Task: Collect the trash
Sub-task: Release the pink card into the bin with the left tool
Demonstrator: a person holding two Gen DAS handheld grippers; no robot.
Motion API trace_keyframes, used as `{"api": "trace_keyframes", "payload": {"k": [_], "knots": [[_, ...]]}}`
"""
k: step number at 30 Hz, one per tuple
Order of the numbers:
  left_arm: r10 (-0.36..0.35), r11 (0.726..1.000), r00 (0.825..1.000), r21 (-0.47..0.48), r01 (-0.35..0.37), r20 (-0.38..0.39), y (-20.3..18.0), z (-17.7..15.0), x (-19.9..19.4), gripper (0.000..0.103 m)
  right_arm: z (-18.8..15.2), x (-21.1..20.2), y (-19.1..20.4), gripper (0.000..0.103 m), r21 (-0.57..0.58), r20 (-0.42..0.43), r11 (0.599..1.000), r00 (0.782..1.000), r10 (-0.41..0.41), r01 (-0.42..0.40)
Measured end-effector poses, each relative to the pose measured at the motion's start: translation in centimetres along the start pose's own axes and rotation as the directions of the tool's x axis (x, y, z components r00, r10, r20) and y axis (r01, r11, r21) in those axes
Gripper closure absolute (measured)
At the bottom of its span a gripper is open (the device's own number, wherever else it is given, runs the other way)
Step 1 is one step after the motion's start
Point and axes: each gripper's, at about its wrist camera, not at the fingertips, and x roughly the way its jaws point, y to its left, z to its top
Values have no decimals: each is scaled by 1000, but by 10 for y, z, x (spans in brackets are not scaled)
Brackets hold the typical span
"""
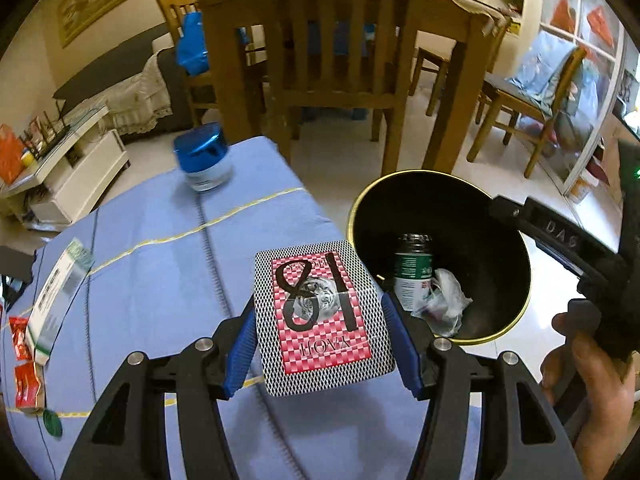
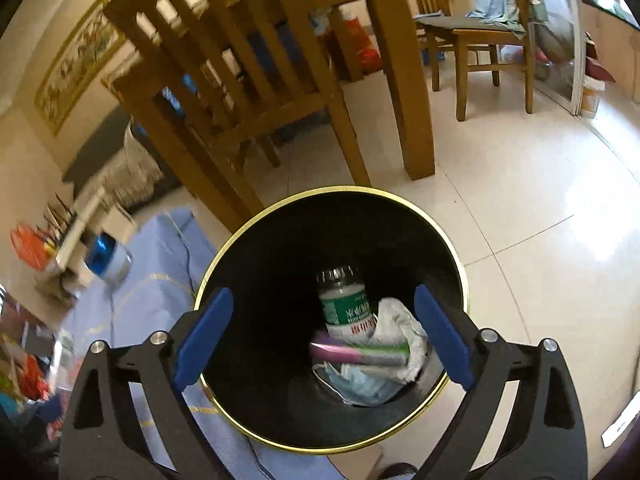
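Note:
My left gripper (image 1: 320, 324) is shut on a red and white card box (image 1: 322, 320) marked 18, held above the blue cloth near the bin. The black bin (image 1: 516, 240) with a gold rim stands just right of it. My right gripper (image 2: 322, 336) is open and empty, right above the bin's (image 2: 280, 240) mouth. Inside the bin lie a green-label bottle (image 2: 346, 304), a purple and green stick-like item (image 2: 360, 354), crumpled white plastic (image 2: 400, 328) and a blue face mask (image 2: 368, 384). The right gripper's body (image 1: 560, 240) shows over the bin in the left wrist view.
On the blue cloth (image 1: 160, 248) lie a blue-lidded jar (image 1: 202, 160), a white and green box (image 1: 56, 292), red wrappers (image 1: 24, 360) and a green cap (image 1: 53, 423). A wooden chair (image 1: 340, 60) and table stand behind the bin. Tiled floor (image 2: 520, 200) lies right.

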Motion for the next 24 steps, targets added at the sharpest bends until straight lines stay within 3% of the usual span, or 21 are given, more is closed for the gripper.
{"api": "trace_keyframes", "payload": {"k": [3, 12, 17, 18, 19, 20, 24], "knots": [[-7, 1000, 1000, 21, 7, -3, -13, 6, 7, 45, 2, -3, -6, 12, 29, 12, 999, 1000, 17, -17], [-10, 996, 1000, 92, 11, -13, -48, 23, 28, 45, 12, -51, -57, 7, 242, 221, 969, 975, -12, -43], [-49, 989, 999, 140, 48, 3, -71, 35, 34, 45, 15, -61, -71, 6, 273, 263, 961, 964, -25, -49], [-56, 987, 998, 150, 55, 5, -74, 36, 36, 41, 15, -62, -73, 6, 274, 268, 961, 963, -27, -49], [-52, 986, 999, 158, 50, 9, -77, 38, 37, 28, 16, -62, -74, 6, 278, 273, 959, 962, -31, -48], [-41, 986, 999, 163, 37, 21, -78, 39, 37, 23, 15, -63, -76, 6, 284, 276, 958, 961, -34, -47], [-54, 986, 998, 159, 47, 40, -73, 35, 32, 20, 14, -59, -80, 6, 293, 258, 955, 965, -34, -45]]}}
